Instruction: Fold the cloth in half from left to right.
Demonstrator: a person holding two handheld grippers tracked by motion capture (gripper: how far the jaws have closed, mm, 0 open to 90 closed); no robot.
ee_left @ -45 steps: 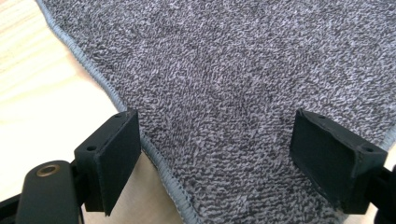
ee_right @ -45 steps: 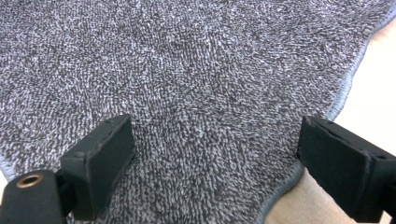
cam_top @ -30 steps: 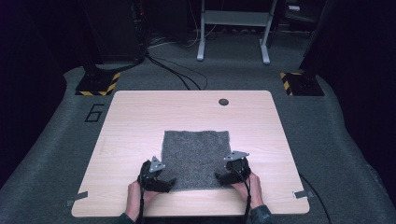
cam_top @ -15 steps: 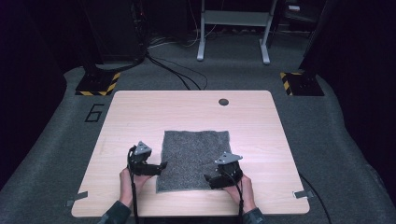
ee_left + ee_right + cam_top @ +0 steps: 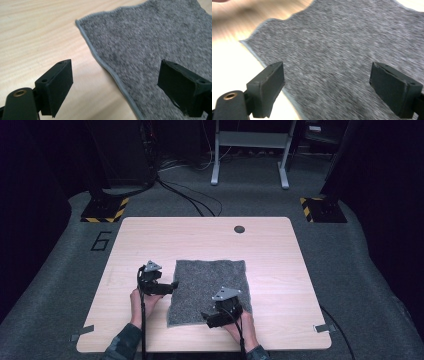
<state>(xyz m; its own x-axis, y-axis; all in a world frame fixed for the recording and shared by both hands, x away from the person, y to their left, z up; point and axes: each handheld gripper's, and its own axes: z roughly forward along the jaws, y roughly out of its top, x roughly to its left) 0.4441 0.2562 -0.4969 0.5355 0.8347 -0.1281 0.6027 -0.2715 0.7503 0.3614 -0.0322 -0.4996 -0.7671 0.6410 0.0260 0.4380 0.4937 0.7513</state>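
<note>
Grey cloth [image 5: 209,291] flat on table [image 5: 280,270], lower centre of high view. Looks thin, soft, limp, light; likely sags if lifted by one point. Best hold: stitched hem [image 5: 105,65] at corners. Left gripper [image 5: 173,285] at cloth's left edge, jaws wide, empty. Right gripper [image 5: 205,316] over lower right part, jaws wide, empty.

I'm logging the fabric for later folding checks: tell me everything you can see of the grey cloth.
The grey cloth is a roughly square piece of speckled, fuzzy, towel-like fabric with a thin smooth hem. It lies spread flat in one layer on the wooden table, toward the near edge. Its edges run slightly wavy. The left tongs hover open at its left edge, the right tongs open over its near part; neither grips it.
</note>
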